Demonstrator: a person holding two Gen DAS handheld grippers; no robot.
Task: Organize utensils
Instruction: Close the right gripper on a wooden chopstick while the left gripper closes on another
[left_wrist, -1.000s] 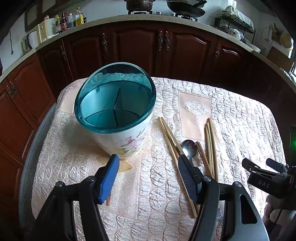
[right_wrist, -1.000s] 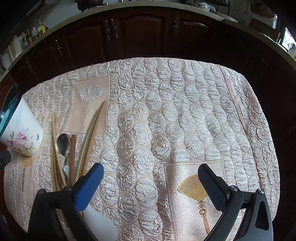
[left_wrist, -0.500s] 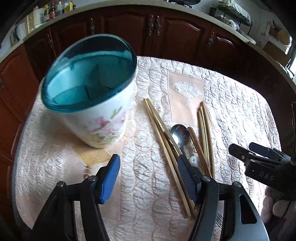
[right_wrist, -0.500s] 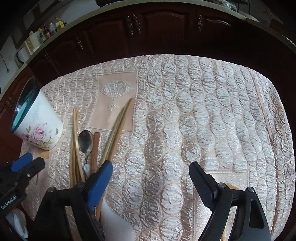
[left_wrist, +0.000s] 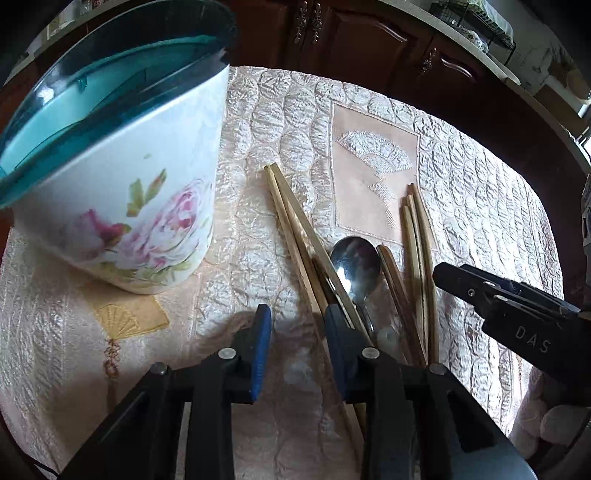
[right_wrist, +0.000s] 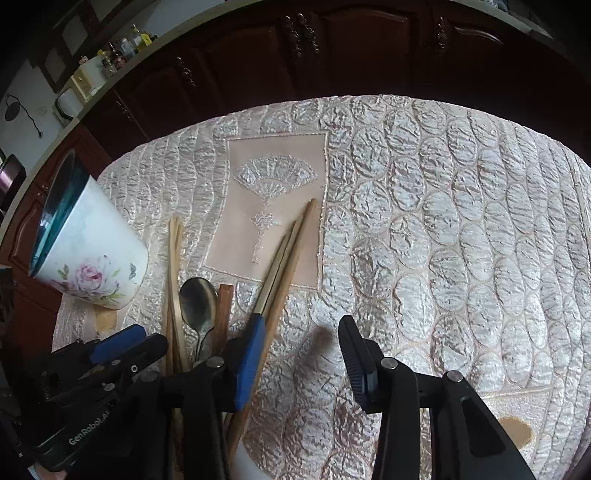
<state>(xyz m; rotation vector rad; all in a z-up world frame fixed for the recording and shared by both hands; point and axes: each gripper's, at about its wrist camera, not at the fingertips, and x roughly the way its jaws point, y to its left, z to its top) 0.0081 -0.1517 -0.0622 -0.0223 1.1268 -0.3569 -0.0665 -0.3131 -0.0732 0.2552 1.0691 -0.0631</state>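
Utensils lie loose on the quilted desk (right_wrist: 424, 229), none yet in the holder, so the job looks to be at its first pick. Nearest, the left hand-held gripper (left_wrist: 297, 345) has its jaws partly closed over bare cloth, with nothing between them; the pale chopsticks (left_wrist: 295, 229) run just past its right finger. The right hand-held gripper (right_wrist: 304, 360) stands likewise half-closed and empty, its left finger lying over the second bundle of chopsticks (right_wrist: 286, 254). Between the two bundles, a little farther out, lies the steel spoon (left_wrist: 356, 264). Beyond and left of the left hand-held gripper stands the flowered utensil holder (left_wrist: 122, 192), its teal rim tilted. Next, I'd judge, each must sidle over a stick and straddle it before pinching. Compared with a second ago, both have dropped closer to the cloth, and their jaws have just been closing.
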